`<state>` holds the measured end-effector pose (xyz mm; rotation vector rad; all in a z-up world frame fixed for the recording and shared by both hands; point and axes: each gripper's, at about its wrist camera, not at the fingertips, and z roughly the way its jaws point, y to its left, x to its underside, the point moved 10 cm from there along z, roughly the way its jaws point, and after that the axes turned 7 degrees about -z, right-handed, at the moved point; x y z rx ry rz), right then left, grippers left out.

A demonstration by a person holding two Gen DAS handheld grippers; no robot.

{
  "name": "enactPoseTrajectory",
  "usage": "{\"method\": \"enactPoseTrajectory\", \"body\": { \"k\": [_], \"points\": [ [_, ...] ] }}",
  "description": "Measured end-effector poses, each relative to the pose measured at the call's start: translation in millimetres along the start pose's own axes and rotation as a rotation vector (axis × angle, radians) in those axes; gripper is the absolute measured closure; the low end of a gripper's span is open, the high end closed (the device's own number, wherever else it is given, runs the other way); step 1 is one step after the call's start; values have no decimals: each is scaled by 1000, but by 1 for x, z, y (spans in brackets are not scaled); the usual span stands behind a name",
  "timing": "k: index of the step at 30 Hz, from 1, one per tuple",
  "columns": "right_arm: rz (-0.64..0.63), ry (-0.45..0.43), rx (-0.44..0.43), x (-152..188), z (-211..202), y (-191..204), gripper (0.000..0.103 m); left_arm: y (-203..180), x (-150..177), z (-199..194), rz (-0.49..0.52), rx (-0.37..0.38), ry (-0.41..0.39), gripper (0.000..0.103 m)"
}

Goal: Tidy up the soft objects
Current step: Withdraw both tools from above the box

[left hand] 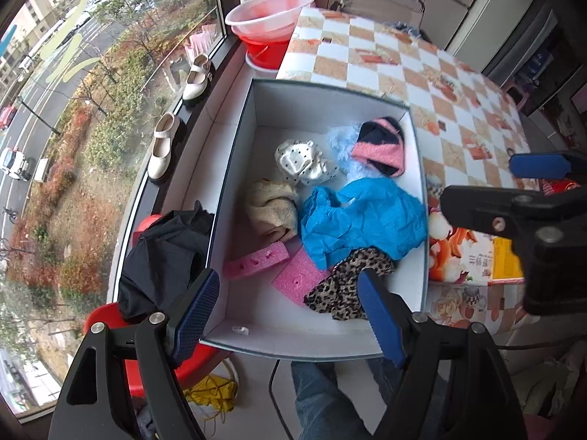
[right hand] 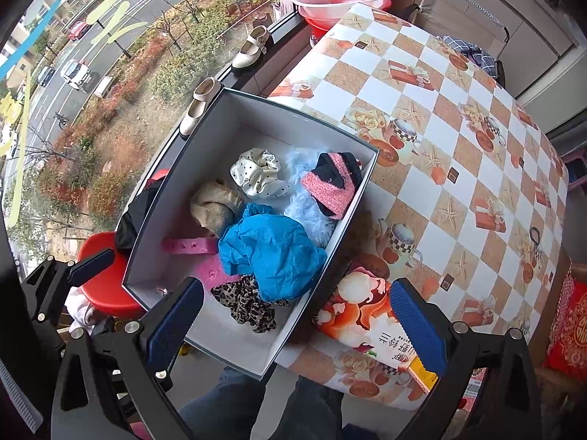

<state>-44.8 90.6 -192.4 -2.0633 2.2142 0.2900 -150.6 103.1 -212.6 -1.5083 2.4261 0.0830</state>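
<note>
A white cardboard box (left hand: 323, 102) (right hand: 293, 124) holds several soft things: a blue cloth (left hand: 363, 216) (right hand: 271, 249), a leopard-print cloth (left hand: 341, 289) (right hand: 245, 304), a beige sock (left hand: 271, 205) (right hand: 214, 201), a white dotted scrunchie (left hand: 301, 161) (right hand: 258, 172), a pink-and-black sock (left hand: 381, 143) (right hand: 330, 183), pale blue fluff (right hand: 304, 209) and pink foam pieces (left hand: 256, 260). My left gripper (left hand: 290, 315) is open and empty above the box's near edge. My right gripper (right hand: 297, 322) is open and empty above the box's near right corner.
The box overhangs a checkered tablecloth (left hand: 422, 73) (right hand: 458, 128). A printed packet (right hand: 370, 315) lies right of the box. A black cloth on a red stool (left hand: 165, 253), two cream shoes (left hand: 198, 77) on the sill and red basins (left hand: 268, 18) stand left by the window.
</note>
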Motion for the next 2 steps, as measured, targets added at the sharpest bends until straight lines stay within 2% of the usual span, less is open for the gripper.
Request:
{"method": "enactPoseTrajectory", "body": {
  "k": [2],
  "points": [
    [8,-1,-7,1,0,2,1,-3,-2,-9,-9,53,-33,22]
  ]
}}
